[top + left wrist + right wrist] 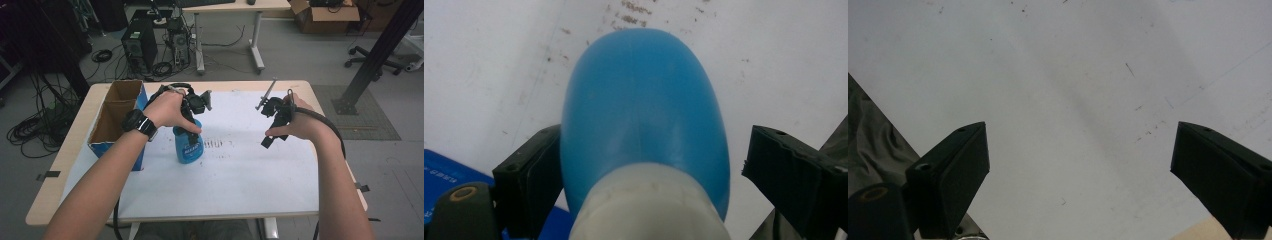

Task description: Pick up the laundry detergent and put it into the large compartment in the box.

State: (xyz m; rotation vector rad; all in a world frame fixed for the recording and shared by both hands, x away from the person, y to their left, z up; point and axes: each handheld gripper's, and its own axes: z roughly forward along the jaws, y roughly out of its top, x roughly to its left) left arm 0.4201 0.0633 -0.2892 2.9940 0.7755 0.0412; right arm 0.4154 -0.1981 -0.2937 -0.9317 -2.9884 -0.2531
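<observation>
Straddling blue bottle, left hand-held gripper open

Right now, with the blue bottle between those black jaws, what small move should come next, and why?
Probably close the left tool on the blue bottle. Its jaws straddle the bottle: one jaw touches or nearly touches one side, while a gap remains at the other. The right tool hangs open over bare white table.

I see a bright blue bottle with a white neck and a darker blue label with pale lettering. The fingers of my left gripper are matte black, as are those of my right gripper. The worktop is pale wood under a white sheet speckled with brown marks. The box is blue outside, brown cardboard inside. The wristwatch is black.
</observation>
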